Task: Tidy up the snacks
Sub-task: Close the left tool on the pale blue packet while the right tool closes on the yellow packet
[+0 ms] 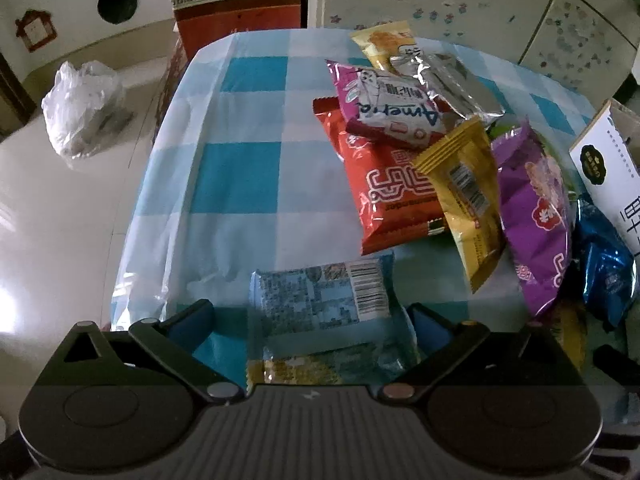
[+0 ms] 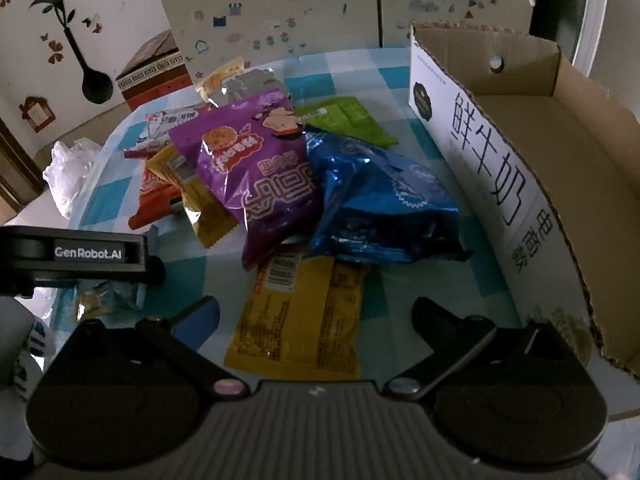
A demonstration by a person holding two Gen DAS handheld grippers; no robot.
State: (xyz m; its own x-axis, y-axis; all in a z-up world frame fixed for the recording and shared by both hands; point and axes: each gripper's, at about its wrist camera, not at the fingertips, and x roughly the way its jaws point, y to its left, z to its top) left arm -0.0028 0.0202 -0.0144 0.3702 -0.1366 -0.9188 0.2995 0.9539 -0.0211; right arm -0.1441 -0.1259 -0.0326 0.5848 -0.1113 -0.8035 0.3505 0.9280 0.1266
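A pile of snack packets lies on the blue-checked tablecloth (image 1: 240,168): red (image 1: 384,192), pink (image 1: 384,104), silver (image 1: 448,80), a narrow yellow one (image 1: 464,192), purple (image 2: 256,160), blue (image 2: 380,200) and green (image 2: 348,120). My left gripper (image 1: 310,316) is open, its fingers either side of a light-blue packet (image 1: 320,300) near the table's front edge; the left finger stands clear of it. My right gripper (image 2: 316,312) is open above a flat yellow packet (image 2: 296,320). An open cardboard box (image 2: 560,160) sits to the right of the pile.
The table's left edge drops to a pale floor, where a white plastic bag (image 1: 80,108) and a brown carton (image 1: 236,8) stand. In the right wrist view the left gripper's body (image 2: 80,252) sits at the left. A stickered wall is behind.
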